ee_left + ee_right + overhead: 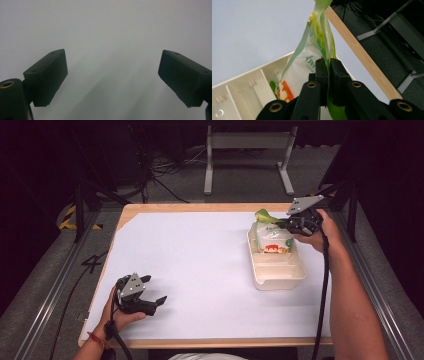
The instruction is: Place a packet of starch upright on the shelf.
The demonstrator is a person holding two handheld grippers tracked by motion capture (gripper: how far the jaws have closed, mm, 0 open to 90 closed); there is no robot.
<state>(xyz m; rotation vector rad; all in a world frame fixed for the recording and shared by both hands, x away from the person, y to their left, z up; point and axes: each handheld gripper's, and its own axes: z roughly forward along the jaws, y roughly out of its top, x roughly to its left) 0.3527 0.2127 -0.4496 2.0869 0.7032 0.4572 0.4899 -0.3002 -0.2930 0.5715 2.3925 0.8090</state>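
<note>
A clear plastic food bag with green edges and a red-orange print stands in the far compartment of a cream divided tray at the right of the table. My right gripper reaches in from the right and is shut on the bag's green top edge. In the right gripper view the bag rises between the two black jaws of the right gripper, which pinch its edge above the tray. My left gripper rests open near the front left of the table. Nothing lies between the pads of the left gripper.
A white sheet covers the wooden table; its far wooden edge runs close behind the tray. Beyond the table, a grey metal stand and cables lie on the dark floor. Black frame rails flank both sides.
</note>
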